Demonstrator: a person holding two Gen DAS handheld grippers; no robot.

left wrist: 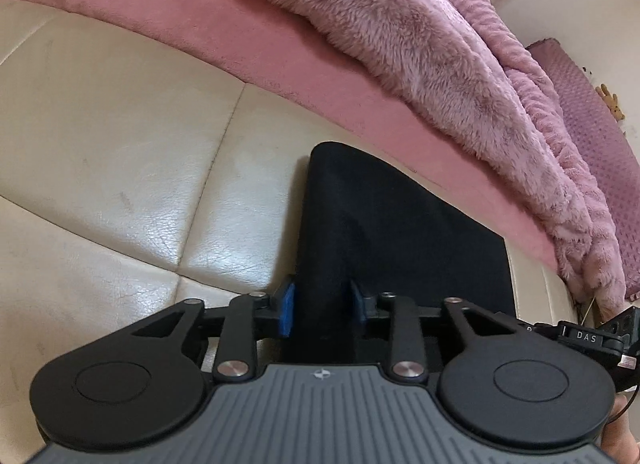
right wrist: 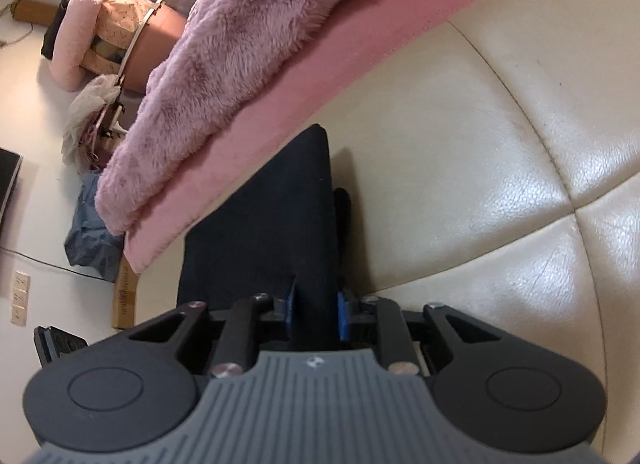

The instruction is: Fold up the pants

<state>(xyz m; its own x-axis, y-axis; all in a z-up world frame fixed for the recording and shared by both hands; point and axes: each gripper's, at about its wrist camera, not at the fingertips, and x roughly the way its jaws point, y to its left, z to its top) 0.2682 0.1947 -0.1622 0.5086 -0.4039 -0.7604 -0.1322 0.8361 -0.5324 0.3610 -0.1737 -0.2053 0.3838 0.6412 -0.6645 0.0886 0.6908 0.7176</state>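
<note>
Lying folded on the cream leather cushion (left wrist: 120, 167), the black pants (left wrist: 400, 223) sit with their far edge against the pink blanket (left wrist: 224, 43). Left gripper (left wrist: 322, 310) has jaws parted, fabric between them, pads apparently not pressing. Right gripper (right wrist: 314, 314) pinches a pants fold. Bare leather spreads beside the pants.

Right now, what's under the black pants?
The black pants lie on a cream leather cushion, which shows all around them. Behind them runs a pink pad with a fluffy purple blanket on top. Whatever is directly beneath the pants is covered.
</note>
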